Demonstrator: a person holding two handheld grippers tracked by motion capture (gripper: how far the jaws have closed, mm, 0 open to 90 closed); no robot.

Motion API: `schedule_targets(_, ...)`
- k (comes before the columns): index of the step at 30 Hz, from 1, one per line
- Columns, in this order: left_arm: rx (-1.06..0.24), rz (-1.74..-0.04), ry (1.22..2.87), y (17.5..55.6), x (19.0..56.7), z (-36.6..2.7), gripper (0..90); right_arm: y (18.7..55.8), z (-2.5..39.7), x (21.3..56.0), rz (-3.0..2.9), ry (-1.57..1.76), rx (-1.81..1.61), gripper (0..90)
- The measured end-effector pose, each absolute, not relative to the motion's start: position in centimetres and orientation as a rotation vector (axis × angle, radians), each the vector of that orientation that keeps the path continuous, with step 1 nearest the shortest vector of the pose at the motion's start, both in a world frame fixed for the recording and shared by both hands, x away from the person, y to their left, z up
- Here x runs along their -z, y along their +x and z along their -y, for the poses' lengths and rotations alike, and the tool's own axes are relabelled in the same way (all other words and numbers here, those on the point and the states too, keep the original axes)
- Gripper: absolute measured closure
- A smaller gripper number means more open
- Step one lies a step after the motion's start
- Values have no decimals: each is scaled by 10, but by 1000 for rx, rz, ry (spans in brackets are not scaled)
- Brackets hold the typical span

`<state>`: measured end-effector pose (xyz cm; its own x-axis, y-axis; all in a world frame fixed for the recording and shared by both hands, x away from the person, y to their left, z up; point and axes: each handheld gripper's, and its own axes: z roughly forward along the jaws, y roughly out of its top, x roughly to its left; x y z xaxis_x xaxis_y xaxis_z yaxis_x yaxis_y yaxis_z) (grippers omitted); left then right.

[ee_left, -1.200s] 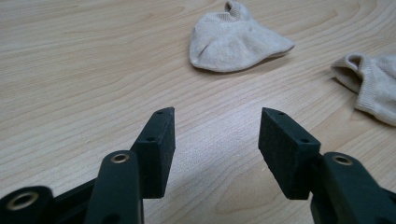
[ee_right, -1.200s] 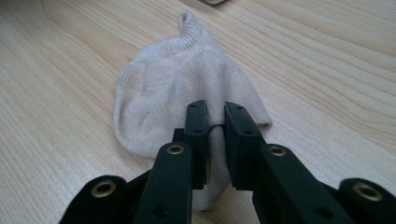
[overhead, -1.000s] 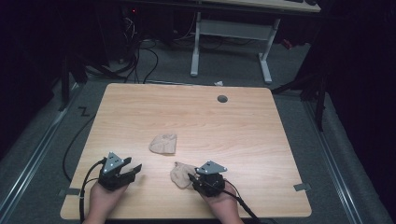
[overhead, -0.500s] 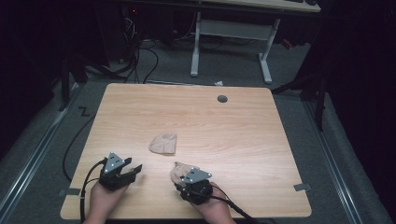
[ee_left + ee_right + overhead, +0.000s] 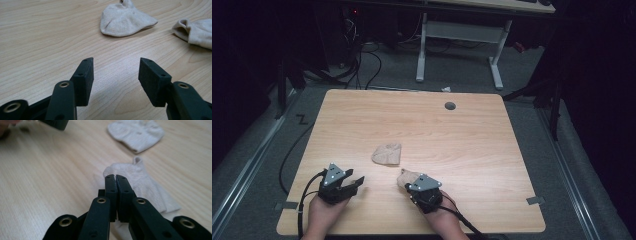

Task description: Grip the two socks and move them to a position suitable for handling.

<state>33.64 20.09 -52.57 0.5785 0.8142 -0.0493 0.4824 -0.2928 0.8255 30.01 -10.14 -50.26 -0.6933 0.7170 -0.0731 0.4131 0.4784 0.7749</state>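
Pinching right at the near sock's cuff edge, the right hand-held gripper has its jaws pressed together – whether a fold of knit is actually caught between the tips I cannot tell from the right gripper view, so a small test lift would be wise before carrying anything. That near sock lies flat on the tabletop, just ahead of the right hand, with the second sock a little beyond it and apart. The left hand-held gripper hovers low over bare wood, jaws wide apart and holding nothing – it looks well placed to come across and take the other end. To do this step cleanly, I would lift slowly, keep the grip on the cuff rather than one thin layer, and pair it over the far sock without dragging
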Motion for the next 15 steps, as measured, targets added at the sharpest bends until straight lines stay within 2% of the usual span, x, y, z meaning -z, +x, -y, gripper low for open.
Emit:
schedule_targets(10,-475,-1034,1961,336,528,-193,466,317,122,484,-2246,1022,-1142,892)
schedule_targets(15,-433,-990,1963,329,525,-175,469,324,129,483,-2224,1039,-1142,892)
